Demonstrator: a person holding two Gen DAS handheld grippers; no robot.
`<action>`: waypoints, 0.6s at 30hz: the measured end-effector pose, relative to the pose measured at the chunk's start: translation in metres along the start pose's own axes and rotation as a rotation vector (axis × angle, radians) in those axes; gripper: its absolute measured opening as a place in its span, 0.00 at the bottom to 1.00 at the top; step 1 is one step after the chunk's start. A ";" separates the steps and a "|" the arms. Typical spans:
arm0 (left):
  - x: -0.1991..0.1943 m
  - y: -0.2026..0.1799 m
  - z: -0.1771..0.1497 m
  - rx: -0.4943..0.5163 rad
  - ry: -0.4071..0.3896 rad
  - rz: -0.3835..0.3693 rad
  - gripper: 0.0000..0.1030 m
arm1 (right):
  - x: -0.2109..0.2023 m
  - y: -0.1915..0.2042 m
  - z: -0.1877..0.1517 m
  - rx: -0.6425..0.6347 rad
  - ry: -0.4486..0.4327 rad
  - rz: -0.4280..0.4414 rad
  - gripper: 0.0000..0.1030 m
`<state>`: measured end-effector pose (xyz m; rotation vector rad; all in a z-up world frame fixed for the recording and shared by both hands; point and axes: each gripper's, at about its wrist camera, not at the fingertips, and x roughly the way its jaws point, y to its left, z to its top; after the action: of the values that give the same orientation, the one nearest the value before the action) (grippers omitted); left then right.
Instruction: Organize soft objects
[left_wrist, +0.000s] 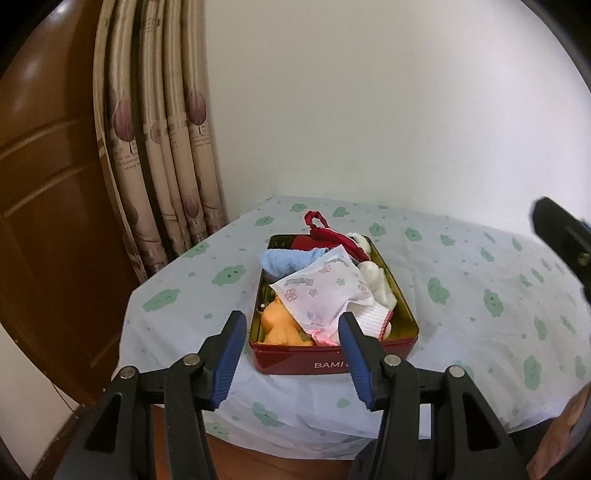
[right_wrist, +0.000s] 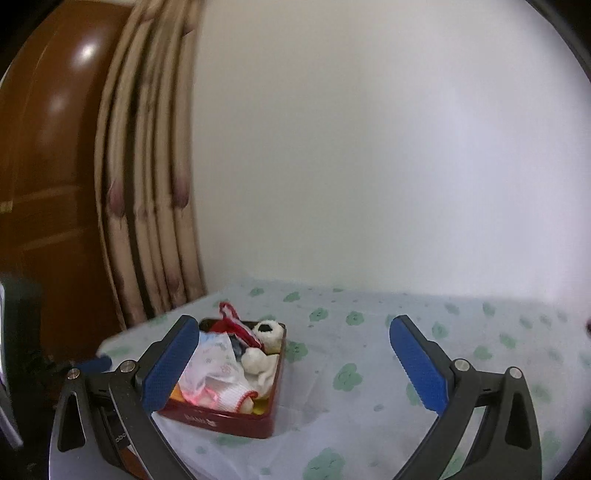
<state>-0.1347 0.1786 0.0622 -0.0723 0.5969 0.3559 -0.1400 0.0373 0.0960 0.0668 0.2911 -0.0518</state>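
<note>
A red metal tin (left_wrist: 325, 360) marked "BAMI" stands on the table and is full of soft things: a white flower-print wrapper (left_wrist: 317, 295), a blue cloth (left_wrist: 288, 260), a red drawstring pouch (left_wrist: 332, 236), a white plush toy (left_wrist: 376, 280) and an orange toy (left_wrist: 280, 326). My left gripper (left_wrist: 293, 325) is open and empty, just in front of the tin's near wall. In the right wrist view the tin (right_wrist: 236, 415) is at lower left. My right gripper (right_wrist: 295, 334) is wide open and empty, above the cloth to the tin's right.
The table wears a white cloth with green cloud prints (left_wrist: 480, 288). A beige curtain (left_wrist: 159, 129) and a brown wooden door (left_wrist: 44, 166) stand at the left, a white wall behind. The table's near edge (left_wrist: 295, 443) is below my left gripper.
</note>
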 end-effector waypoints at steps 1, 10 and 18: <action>0.001 0.003 0.000 -0.012 0.003 -0.002 0.51 | -0.001 -0.003 0.000 0.025 -0.002 0.013 1.00; -0.003 -0.001 -0.001 0.007 -0.041 -0.009 0.51 | -0.002 0.009 -0.007 -0.028 -0.007 -0.058 1.00; -0.004 0.002 -0.002 -0.010 -0.066 -0.042 0.52 | -0.002 0.011 -0.012 -0.039 0.001 -0.089 1.00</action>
<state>-0.1398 0.1790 0.0628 -0.0819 0.5273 0.3191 -0.1451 0.0488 0.0854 0.0154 0.2958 -0.1350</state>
